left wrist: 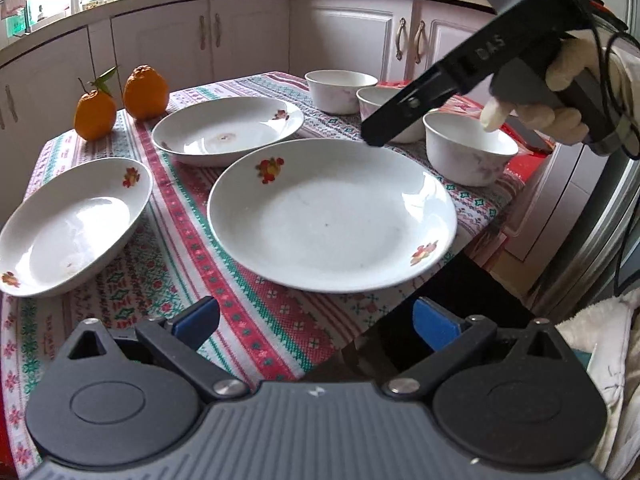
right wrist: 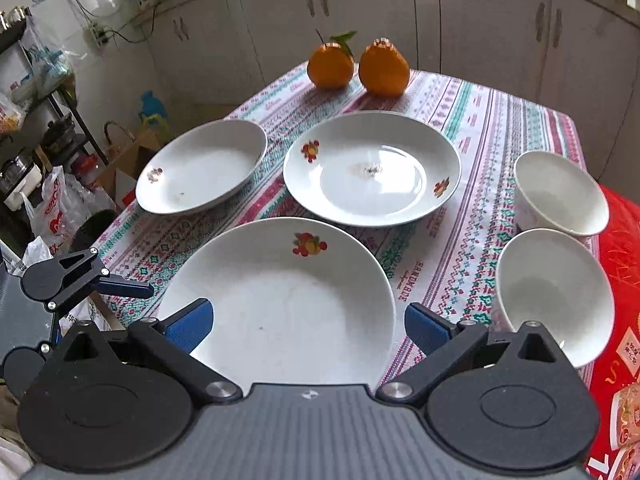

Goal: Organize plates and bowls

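Both grippers, left gripper [left wrist: 316,320] and right gripper [right wrist: 308,326], gape empty; right one hides the middle bowl [left wrist: 374,98] (rim only).

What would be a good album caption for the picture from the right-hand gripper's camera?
Open right gripper poised over the nearest floral plate, with two more plates, two white bowls and two oranges on a patterned tablecloth.

White plates [right wrist: 280,304] with red-orange flower prints; white bowls [right wrist: 552,292] with faint pink marks; cloth [left wrist: 256,320] striped red, green, pink on white; oranges [right wrist: 384,68] orange, one with green leaf; grippers black, blue pads [left wrist: 434,326]; pale cabinets [left wrist: 160,48]; white glove [left wrist: 560,80]
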A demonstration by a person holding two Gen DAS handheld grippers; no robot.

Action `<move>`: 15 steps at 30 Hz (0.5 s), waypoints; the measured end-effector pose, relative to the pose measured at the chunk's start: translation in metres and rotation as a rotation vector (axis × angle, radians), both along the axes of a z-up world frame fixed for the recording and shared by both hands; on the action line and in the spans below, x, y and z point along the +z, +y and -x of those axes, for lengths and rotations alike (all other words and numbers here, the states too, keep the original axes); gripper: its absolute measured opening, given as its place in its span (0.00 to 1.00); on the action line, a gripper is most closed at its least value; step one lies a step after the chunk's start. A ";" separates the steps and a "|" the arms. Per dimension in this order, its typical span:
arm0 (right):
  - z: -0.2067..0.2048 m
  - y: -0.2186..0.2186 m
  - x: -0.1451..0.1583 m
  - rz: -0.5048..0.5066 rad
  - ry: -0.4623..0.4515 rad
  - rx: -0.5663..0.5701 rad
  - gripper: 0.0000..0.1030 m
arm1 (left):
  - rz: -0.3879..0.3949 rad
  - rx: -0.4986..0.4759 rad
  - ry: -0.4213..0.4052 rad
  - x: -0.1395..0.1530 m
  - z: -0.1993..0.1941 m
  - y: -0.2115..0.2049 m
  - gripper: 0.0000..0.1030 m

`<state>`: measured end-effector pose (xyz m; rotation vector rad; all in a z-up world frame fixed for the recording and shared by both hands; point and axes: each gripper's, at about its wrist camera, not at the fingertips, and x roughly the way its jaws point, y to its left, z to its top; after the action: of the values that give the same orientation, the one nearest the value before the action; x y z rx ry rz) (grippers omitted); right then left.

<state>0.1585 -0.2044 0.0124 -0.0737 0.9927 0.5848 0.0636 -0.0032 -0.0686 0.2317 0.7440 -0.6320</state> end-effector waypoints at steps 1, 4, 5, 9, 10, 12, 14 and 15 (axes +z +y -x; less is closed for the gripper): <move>-0.003 0.001 -0.002 0.002 0.013 0.001 1.00 | 0.002 -0.002 -0.003 -0.001 -0.001 -0.001 0.99; -0.014 0.001 -0.007 0.003 0.045 -0.001 1.00 | 0.000 -0.009 -0.009 -0.005 -0.004 -0.004 0.99; -0.018 0.001 -0.010 0.005 0.058 -0.003 1.00 | 0.003 -0.013 -0.009 -0.006 -0.004 -0.005 0.99; -0.037 0.000 -0.020 0.007 0.121 -0.014 0.97 | 0.012 -0.016 -0.002 -0.011 -0.008 -0.006 0.99; -0.041 0.000 -0.022 0.005 0.136 -0.015 0.94 | 0.014 -0.018 -0.001 -0.011 -0.009 -0.007 0.99; -0.049 -0.001 -0.026 0.000 0.170 -0.012 0.88 | 0.019 -0.014 -0.002 -0.012 -0.011 -0.008 0.99; -0.055 -0.002 -0.030 -0.004 0.195 -0.015 0.85 | 0.021 -0.014 -0.001 -0.012 -0.013 -0.009 0.99; -0.058 -0.003 -0.031 -0.004 0.208 -0.016 0.83 | 0.019 -0.015 -0.002 -0.012 -0.014 -0.010 0.99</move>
<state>0.2164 -0.2069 -0.0190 -0.0008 1.1924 0.5876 0.0775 -0.0129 -0.0808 0.2205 0.7341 -0.6526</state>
